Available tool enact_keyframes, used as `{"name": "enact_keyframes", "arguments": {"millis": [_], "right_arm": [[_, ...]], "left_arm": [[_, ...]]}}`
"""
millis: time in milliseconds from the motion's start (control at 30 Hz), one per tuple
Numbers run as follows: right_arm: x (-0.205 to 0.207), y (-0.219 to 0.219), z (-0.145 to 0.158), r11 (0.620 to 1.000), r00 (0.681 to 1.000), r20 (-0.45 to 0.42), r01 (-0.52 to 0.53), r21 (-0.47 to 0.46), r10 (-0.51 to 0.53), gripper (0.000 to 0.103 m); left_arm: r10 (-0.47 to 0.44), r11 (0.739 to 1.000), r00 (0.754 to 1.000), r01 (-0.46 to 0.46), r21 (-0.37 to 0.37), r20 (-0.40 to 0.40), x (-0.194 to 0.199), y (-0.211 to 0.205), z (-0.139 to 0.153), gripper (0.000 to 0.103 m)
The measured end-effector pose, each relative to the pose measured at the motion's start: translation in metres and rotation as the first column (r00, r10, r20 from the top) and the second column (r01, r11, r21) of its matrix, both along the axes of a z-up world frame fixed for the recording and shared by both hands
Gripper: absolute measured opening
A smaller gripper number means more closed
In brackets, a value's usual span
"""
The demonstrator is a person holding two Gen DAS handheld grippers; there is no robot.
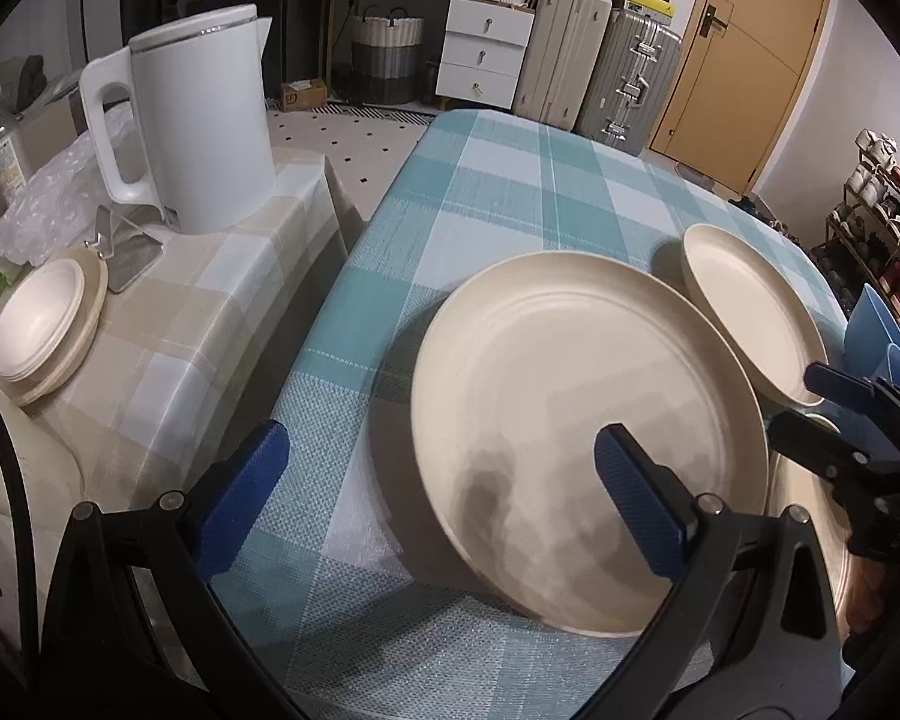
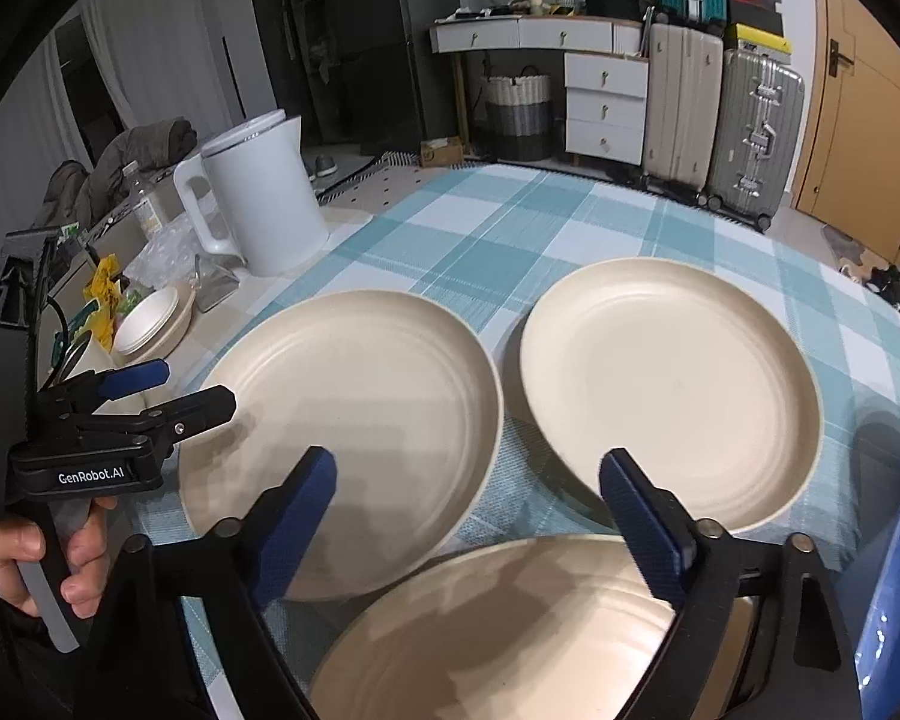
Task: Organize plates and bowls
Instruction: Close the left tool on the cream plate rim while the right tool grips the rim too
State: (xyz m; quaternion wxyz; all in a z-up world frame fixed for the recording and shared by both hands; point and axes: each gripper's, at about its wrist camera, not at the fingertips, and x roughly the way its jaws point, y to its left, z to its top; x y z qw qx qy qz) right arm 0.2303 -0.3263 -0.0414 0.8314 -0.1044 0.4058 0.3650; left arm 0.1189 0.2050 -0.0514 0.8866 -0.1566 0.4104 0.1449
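Note:
Three cream plates lie on the teal checked tablecloth (image 2: 570, 222): a left plate (image 2: 354, 420), a right plate (image 2: 672, 384) and a near plate (image 2: 510, 630). My right gripper (image 2: 468, 480) hovers open above the near plate's far rim, holding nothing. My left gripper (image 1: 444, 468) is open too, and the left plate's (image 1: 570, 420) near-left rim lies below the gap between its fingers. From the right wrist, the left gripper (image 2: 195, 387) shows beside that plate, held by a hand (image 2: 24, 552). The right gripper (image 1: 795, 399) appears at the edge of the left wrist view. Stacked cream bowls (image 1: 42, 324) sit on the beige side table (image 1: 210, 312).
A white kettle (image 1: 198, 120) and a metal stand (image 1: 126, 252) share the side table with crumpled plastic (image 1: 42, 204). A blue chair (image 2: 894, 600) stands at the table's right. Suitcases (image 2: 720, 108), drawers (image 2: 606, 102) and a door (image 2: 870, 120) are behind.

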Motion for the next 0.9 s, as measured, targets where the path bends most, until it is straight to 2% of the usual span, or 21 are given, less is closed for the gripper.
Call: {"name": "enact_keyframes", "arguments": {"millis": [200, 333, 433, 500, 567, 700, 733, 800, 833, 900], "right_arm": [[0.004, 0.015, -0.013, 0.999, 1.000, -0.022, -0.021, -0.034, 0.020, 0.075], [0.010, 0.021, -0.021, 0.999, 0.999, -0.040, -0.018, -0.052, 0.016, 0.073], [0.015, 0.024, -0.025, 0.998, 0.999, -0.049, -0.006, -0.066, 0.002, 0.062], [0.017, 0.024, -0.027, 0.998, 0.998, -0.055, -0.001, -0.067, -0.002, 0.054], [0.019, 0.024, -0.030, 0.998, 0.998, -0.064, 0.005, -0.067, -0.009, 0.051], [0.019, 0.024, -0.032, 0.997, 0.998, -0.062, 0.007, -0.078, -0.012, 0.039], [0.019, 0.025, -0.032, 0.997, 0.998, -0.058, 0.009, -0.082, -0.014, 0.038], [0.018, 0.026, -0.032, 0.996, 0.998, -0.051, 0.016, -0.091, -0.020, 0.028], [0.016, 0.027, -0.032, 0.994, 0.999, -0.038, 0.020, -0.103, -0.024, 0.027], [0.015, 0.029, -0.032, 0.993, 0.999, -0.022, 0.021, -0.118, -0.024, 0.024]], "left_arm": [[-0.006, 1.000, 0.999, 0.006, 0.003, -0.032, 0.002, 0.000, -0.009, 0.101], [-0.006, 1.000, 0.999, 0.006, 0.000, -0.052, 0.003, 0.000, -0.014, 0.096], [-0.015, 1.000, 0.998, 0.015, 0.007, -0.068, 0.004, -0.003, -0.017, 0.090], [-0.018, 1.000, 0.997, 0.019, 0.005, -0.079, 0.006, -0.005, -0.020, 0.085], [-0.015, 1.000, 0.997, 0.016, 0.018, -0.081, 0.005, -0.006, -0.020, 0.078], [-0.012, 0.999, 0.996, 0.017, 0.051, -0.093, 0.006, -0.011, -0.020, 0.069], [-0.009, 0.998, 0.995, 0.015, 0.058, -0.095, 0.005, -0.011, -0.020, 0.065], [-0.013, 0.999, 0.996, 0.017, 0.048, -0.093, 0.005, -0.012, -0.018, 0.056], [-0.018, 0.999, 0.996, 0.022, 0.042, -0.088, 0.005, -0.013, -0.018, 0.047], [-0.026, 0.999, 0.997, 0.028, 0.030, -0.076, 0.005, -0.014, -0.017, 0.039]]}}
